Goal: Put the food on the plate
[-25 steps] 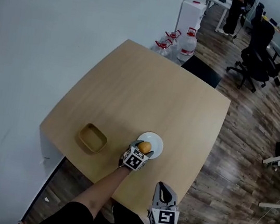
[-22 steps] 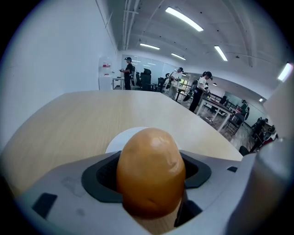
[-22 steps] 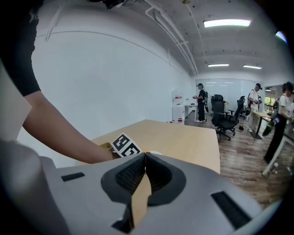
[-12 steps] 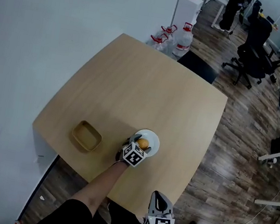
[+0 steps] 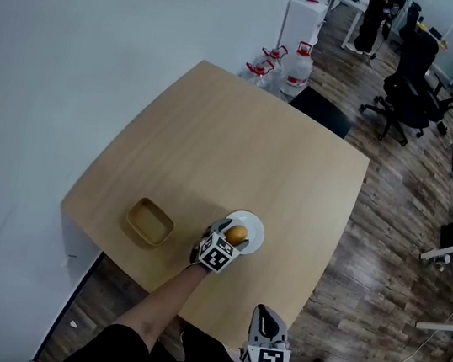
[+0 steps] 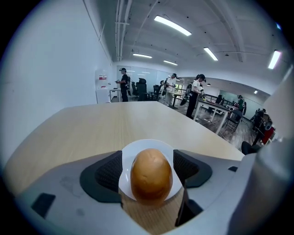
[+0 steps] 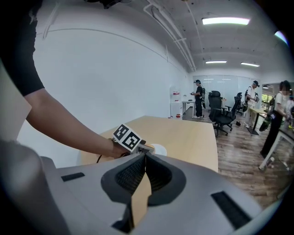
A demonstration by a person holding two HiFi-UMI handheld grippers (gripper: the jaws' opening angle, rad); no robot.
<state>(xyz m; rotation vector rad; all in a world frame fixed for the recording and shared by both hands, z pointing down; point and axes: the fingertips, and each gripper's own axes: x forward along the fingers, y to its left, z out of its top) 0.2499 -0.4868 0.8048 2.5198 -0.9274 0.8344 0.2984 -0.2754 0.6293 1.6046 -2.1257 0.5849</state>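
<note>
A golden-brown bun (image 6: 151, 176) rests on the near part of a small white plate (image 6: 147, 144) on the light wooden table (image 5: 239, 152). My left gripper (image 6: 148, 158) is open around the bun, with a slim gap showing at each pad. From the head view, the bun (image 5: 236, 235) sits on the plate (image 5: 253, 225) just ahead of the left gripper (image 5: 232, 238). My right gripper (image 5: 264, 310) hangs off the table's near edge. In its own view the right gripper (image 7: 143, 158) is shut with nothing between the pads, and the plate (image 7: 158, 149) lies beyond.
A shallow tan wooden tray (image 5: 149, 222) lies left of the plate near the table's front edge. Water jugs (image 5: 300, 64) stand on the floor past the far corner. Black office chairs (image 5: 412, 86) and people are further back on the wooden floor.
The head view swayed slightly and came back. The left gripper stays at the plate around the bun, and the right gripper stays low beside the table edge.
</note>
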